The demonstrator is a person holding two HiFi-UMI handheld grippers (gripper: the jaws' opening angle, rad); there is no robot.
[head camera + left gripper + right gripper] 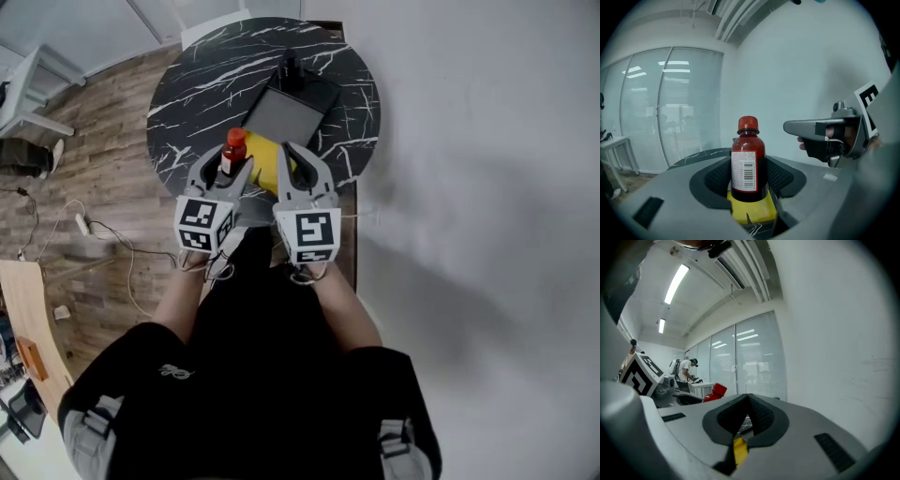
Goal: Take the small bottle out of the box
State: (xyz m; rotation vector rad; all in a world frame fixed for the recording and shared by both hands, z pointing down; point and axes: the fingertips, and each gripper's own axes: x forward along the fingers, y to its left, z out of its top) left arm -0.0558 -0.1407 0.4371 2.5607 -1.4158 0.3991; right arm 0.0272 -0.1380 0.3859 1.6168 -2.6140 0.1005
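Under my claws stands a round black table (187,103) with white veins like marble. A yellow box (265,161) lies on it at the edge nearest me. Just beyond that box lies a flat dark grey tray (286,117), and at the tray's far end there is a small black thing (292,67) that I cannot make out.

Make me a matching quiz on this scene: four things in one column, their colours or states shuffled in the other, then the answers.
1. small bottle
2. box
3. round table
4. right tongs

A. yellow
B. jaws together
C. black with white veins
D. clamped in the left tongs

Pairs: 1-D, 2-A, 3-C, 4-B
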